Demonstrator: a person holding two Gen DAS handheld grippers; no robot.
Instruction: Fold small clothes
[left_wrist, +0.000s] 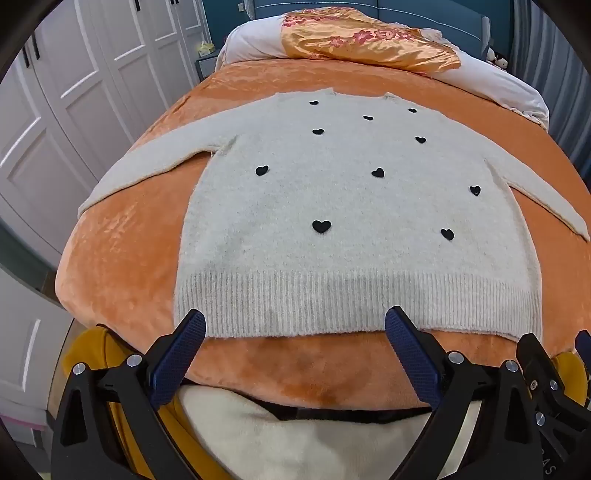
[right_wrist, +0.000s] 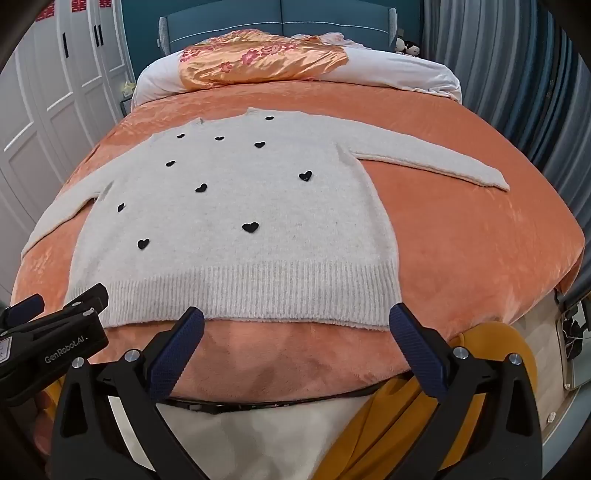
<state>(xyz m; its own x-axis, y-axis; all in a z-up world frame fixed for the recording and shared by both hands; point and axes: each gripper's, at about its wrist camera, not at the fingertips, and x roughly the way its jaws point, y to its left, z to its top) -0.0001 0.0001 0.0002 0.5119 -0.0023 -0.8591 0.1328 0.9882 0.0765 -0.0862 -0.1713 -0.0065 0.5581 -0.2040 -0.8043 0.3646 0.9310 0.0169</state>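
Cream sweater (left_wrist: 354, 206) with small black hearts (left_wrist: 321, 226), spread flat and face up on an orange blanket (left_wrist: 122, 240), ribbed hem (left_wrist: 354, 299) nearest, neckline farthest, both sleeves laid outward. Hem lying just ahead of the fingertips of both claws, unfolded, touched by neither.

Left wrist view: left gripper (left_wrist: 294, 321) spread wide, nothing between its blue pads (left_wrist: 177, 362), tips framing the left half of the hem. Left sleeve (left_wrist: 147, 170) shown whole, running out to the blanket's edge; right sleeve cut off at the frame's border. Part of the right gripper's black frame seen at the lower right corner. White wardrobe doors (left_wrist: 74, 110) off to the left of the claw.

Right wrist view: right gripper (right_wrist: 296, 317) likewise wide open and empty, tips framing the right half of the hem (right_wrist: 258, 295). Right sleeve (right_wrist: 436, 162) shown in full, cuff resting on the blanket (right_wrist: 480, 240); left sleeve only partly visible. Left gripper's body entering from the left of the claw, bearing a printed label. Gathered curtain (right_wrist: 517, 92) off to the right.

Common to both, beyond the sweater: white bedding (right_wrist: 406, 70), an orange satin cover with pink flowers (right_wrist: 258, 59), a blue headboard (right_wrist: 280, 18).
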